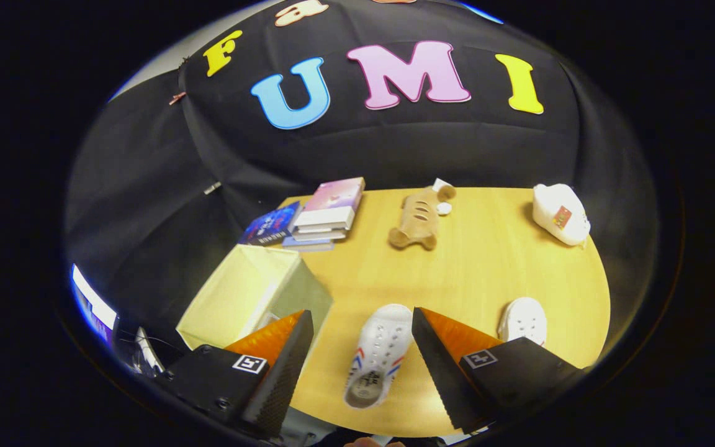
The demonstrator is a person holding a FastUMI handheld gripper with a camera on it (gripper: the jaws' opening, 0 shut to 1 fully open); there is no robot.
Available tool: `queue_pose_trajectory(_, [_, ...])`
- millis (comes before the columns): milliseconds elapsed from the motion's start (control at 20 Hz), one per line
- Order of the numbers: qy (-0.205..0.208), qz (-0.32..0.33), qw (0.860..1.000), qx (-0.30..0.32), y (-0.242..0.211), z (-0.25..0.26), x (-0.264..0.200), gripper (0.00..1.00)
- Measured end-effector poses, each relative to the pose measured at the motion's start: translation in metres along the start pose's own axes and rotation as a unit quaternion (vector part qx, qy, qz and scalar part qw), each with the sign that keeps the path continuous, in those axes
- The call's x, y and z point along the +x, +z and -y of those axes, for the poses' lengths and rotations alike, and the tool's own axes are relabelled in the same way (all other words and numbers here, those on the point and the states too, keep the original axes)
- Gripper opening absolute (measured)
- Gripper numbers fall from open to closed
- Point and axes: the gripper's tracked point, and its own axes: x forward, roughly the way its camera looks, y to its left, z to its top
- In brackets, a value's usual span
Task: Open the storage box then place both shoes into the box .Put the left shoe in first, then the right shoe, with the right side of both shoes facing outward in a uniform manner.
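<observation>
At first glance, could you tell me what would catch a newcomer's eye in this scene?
The open gripper hovers with a white shoe lying between its fingers on the wooden table. A pale storage box stands beside the left finger, and the second white shoe lies beyond the right finger.

We see a pale yellow fabric storage box (252,292) on the light wood-grain surface (475,261), a white perforated shoe with red and blue stripes (377,360), a second white perforated shoe (523,320), a tan plush toy (418,218), and pink, white and dark blue stacked books (326,214).
</observation>
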Motion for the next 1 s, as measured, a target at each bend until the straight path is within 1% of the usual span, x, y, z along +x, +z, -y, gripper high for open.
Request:
queue_pose_trajectory(150, [-0.026, -0.02, 0.999, -0.043, -0.03, 0.027, 0.003, 0.99])
queue_pose_trajectory(250, [-0.035, -0.045, 0.996, -0.062, -0.055, 0.04, 0.007, 0.99])
queue_pose_trajectory(350, [-0.036, -0.074, 0.995, -0.061, -0.079, 0.048, 0.012, 0.99])
queue_pose_trajectory(450, [-0.019, -0.103, 0.993, -0.053, -0.106, 0.042, 0.019, 0.99])
queue_pose_trajectory(550, [-0.019, -0.13, 0.989, -0.063, -0.129, 0.043, 0.032, 0.99])
queue_pose_trajectory(700, [-0.033, -0.156, 0.985, -0.067, -0.148, 0.045, 0.056, 0.99])
queue_pose_trajectory(900, [-0.037, -0.181, 0.98, -0.08, -0.162, 0.051, 0.083, 0.99])
queue_pose_trajectory(950, [-0.025, -0.186, 0.98, -0.069, -0.163, 0.046, 0.085, 0.98])
queue_pose_trajectory(1000, [-0.015, -0.191, 0.98, -0.061, -0.165, 0.043, 0.086, 0.91])
